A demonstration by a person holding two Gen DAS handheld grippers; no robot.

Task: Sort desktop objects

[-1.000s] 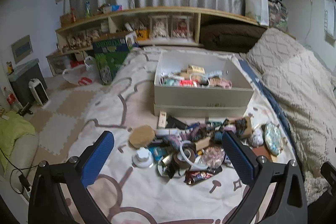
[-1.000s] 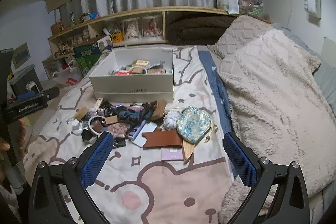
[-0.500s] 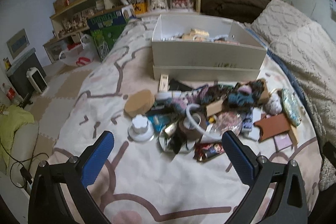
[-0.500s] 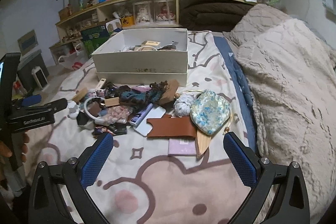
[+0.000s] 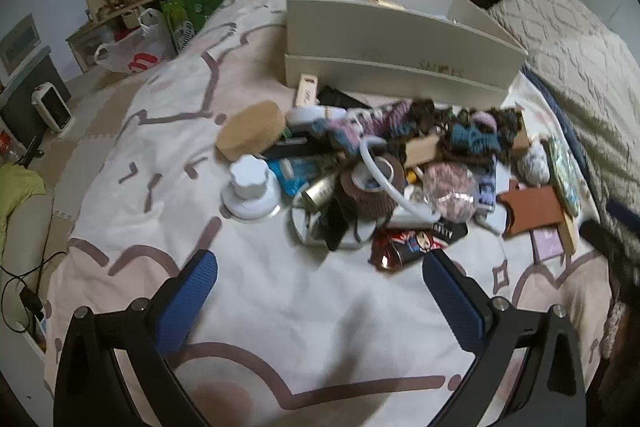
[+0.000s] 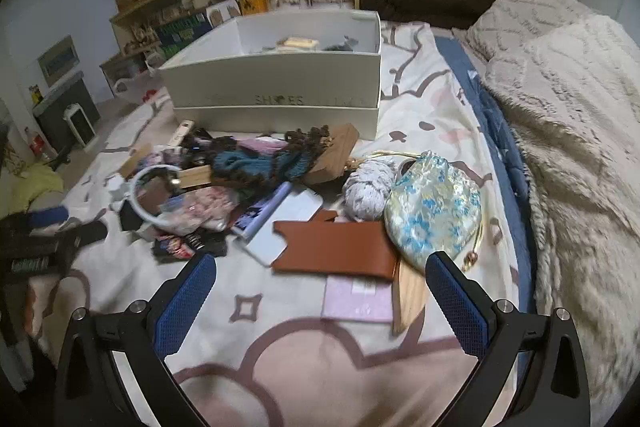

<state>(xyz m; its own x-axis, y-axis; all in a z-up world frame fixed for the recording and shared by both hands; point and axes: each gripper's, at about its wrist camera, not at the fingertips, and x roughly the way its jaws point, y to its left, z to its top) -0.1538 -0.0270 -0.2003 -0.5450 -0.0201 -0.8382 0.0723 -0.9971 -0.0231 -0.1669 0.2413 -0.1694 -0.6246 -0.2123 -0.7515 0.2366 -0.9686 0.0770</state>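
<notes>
left gripper (image 5: 320, 301): jaws spread, empty, above the bed (image 5: 280, 307) | right gripper (image 6: 320, 301): jaws spread, empty, near brown sleeve (image 6: 336, 247) | clutter pile (image 5: 380, 163): on bed, before white box (image 5: 400, 39)

- A jumbled pile of small objects (image 5: 384, 179) lies on the bedspread just before the white shoebox (image 6: 276, 95).
- A brown leather sleeve (image 6: 336, 247) lies flat, touching the floral pouch (image 6: 434, 211).

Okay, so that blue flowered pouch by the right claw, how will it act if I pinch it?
The pouch looks like soft, puffy fabric, so it will probably squash and sag. Its shiny surface may slip. It overlaps the brown sleeve, which might shift.
</notes>
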